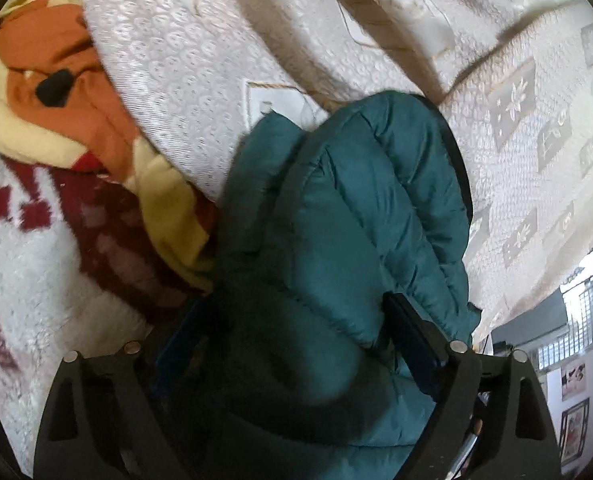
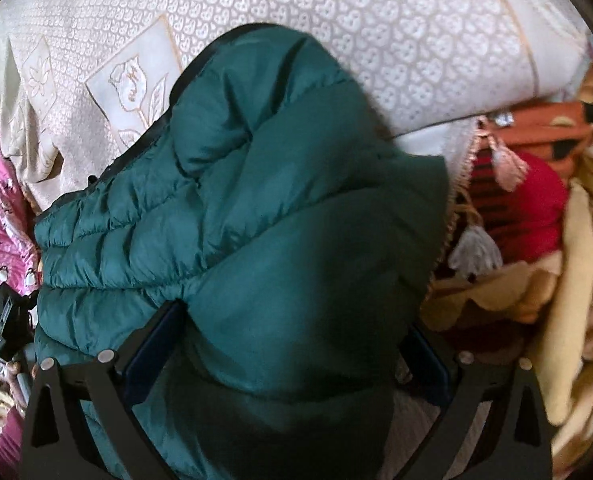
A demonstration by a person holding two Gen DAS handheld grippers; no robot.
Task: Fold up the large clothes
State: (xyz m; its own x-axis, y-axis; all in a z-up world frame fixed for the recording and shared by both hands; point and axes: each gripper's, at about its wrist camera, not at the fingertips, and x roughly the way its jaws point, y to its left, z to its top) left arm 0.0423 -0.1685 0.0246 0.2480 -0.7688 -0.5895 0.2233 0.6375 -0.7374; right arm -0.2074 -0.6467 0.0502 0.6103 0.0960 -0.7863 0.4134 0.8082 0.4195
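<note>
1. Centrally, the green puffer jacket [image 1: 336, 216] lies bunched on the cream bedspread [image 1: 184, 80], filling both views.
2. Left gripper [image 1: 296, 340] pinches jacket folds; right gripper [image 2: 288, 344] likewise.
3. Blankets [image 2: 536, 240] crowd the bedspread's edge.

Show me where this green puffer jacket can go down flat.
Bare cream embossed bedspread lies beyond the teal quilted puffer jacket, bordered by the orange-and-red fleece blankets on one side and a pink patterned garment on the other. Both edges are crowded; the middle looks free.
</note>
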